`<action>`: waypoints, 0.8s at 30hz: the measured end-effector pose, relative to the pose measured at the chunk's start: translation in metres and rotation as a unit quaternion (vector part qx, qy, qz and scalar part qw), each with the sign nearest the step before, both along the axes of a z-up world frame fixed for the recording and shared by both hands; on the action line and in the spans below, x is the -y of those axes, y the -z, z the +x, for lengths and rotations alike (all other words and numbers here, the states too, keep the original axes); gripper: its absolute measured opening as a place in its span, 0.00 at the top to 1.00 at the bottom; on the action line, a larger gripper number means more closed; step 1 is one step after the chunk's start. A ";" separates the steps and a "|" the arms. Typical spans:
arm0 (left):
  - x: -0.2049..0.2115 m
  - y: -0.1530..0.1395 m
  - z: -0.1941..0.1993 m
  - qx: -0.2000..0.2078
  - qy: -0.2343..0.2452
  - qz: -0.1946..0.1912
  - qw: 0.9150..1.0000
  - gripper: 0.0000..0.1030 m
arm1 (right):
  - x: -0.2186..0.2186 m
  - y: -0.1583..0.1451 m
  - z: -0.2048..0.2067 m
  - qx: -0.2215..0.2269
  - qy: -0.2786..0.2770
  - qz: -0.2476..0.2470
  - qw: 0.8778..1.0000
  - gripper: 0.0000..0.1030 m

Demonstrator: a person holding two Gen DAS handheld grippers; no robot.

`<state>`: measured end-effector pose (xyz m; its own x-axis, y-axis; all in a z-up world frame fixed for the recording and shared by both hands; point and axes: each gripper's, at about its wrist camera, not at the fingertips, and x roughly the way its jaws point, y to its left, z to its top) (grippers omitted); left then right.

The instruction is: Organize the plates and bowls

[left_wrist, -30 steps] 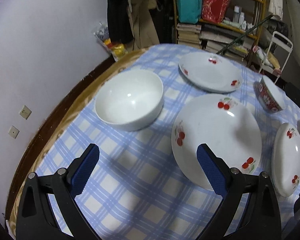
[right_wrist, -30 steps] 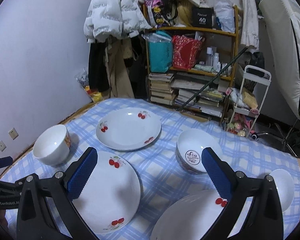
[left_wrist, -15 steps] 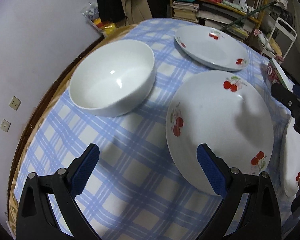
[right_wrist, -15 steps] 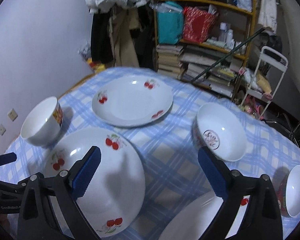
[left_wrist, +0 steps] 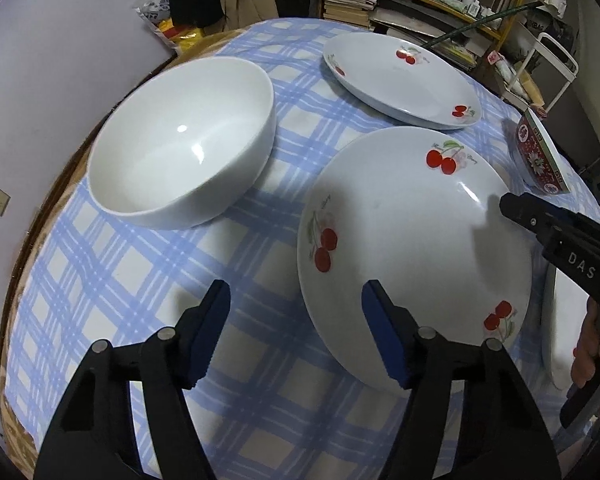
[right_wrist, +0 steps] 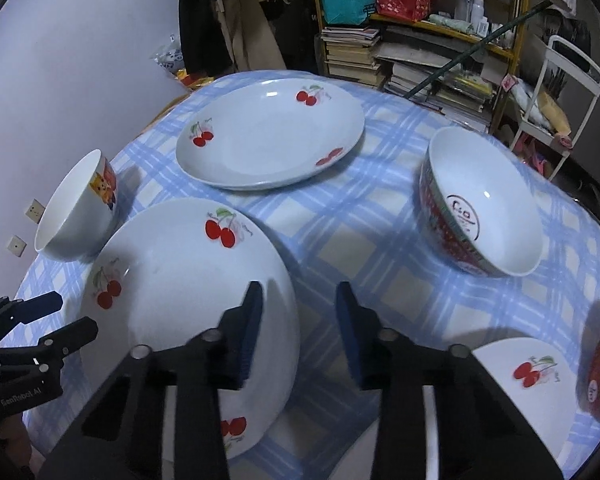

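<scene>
**Both tongs close in on the nearest cherry plate**

Here the cherry plate (right_wrist: pixel 172 280) lies flat on the checked worktop (right_wrist: pixel 360 232), with the right tongs (right_wrist: pixel 298 336) straddling its near right rim, blue pads spread and gripping nothing. The left tongs (left_wrist: pixel 296 336) hover released at its opposite edge, the white bowl (left_wrist: pixel 180 144) ahead to their left. Glazed ceramic is likely stiff, slick and breakable; the thin raised rim looks like the only purchase, so a firm, level pinch seems wise.
</scene>
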<state>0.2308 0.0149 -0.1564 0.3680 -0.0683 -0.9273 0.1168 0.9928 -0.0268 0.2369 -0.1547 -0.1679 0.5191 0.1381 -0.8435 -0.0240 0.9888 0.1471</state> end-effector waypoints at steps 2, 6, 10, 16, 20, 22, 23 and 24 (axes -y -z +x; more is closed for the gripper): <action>-0.001 0.002 0.001 -0.009 0.005 -0.033 0.999 0.42 | 0.000 0.003 0.000 -0.002 0.001 0.010 1.000 0.72; -0.004 0.010 0.007 -0.019 -0.008 -0.034 0.999 0.57 | -0.002 0.011 0.001 -0.010 -0.004 0.018 1.000 0.83; -0.006 0.018 0.014 -0.039 -0.017 -0.036 0.998 0.59 | -0.006 0.012 0.000 -0.011 -0.009 0.012 1.000 0.84; -0.003 0.023 0.020 -0.025 0.003 -0.031 0.999 0.68 | -0.005 0.013 0.001 -0.009 -0.015 0.017 1.000 0.85; 0.003 0.020 0.017 -0.020 0.026 -0.032 0.999 0.82 | -0.007 0.011 0.000 -0.014 -0.021 0.010 1.000 0.85; 0.001 0.020 0.019 -0.023 0.023 -0.039 0.999 0.83 | -0.007 0.010 -0.001 -0.013 -0.024 0.005 1.000 0.85; -0.001 0.020 0.020 -0.026 0.018 -0.047 0.998 0.83 | -0.007 0.010 -0.001 -0.013 -0.024 0.006 1.000 0.85; -0.002 0.020 0.021 -0.028 0.014 -0.054 0.998 0.83 | -0.007 0.010 -0.001 -0.013 -0.024 0.007 1.000 0.85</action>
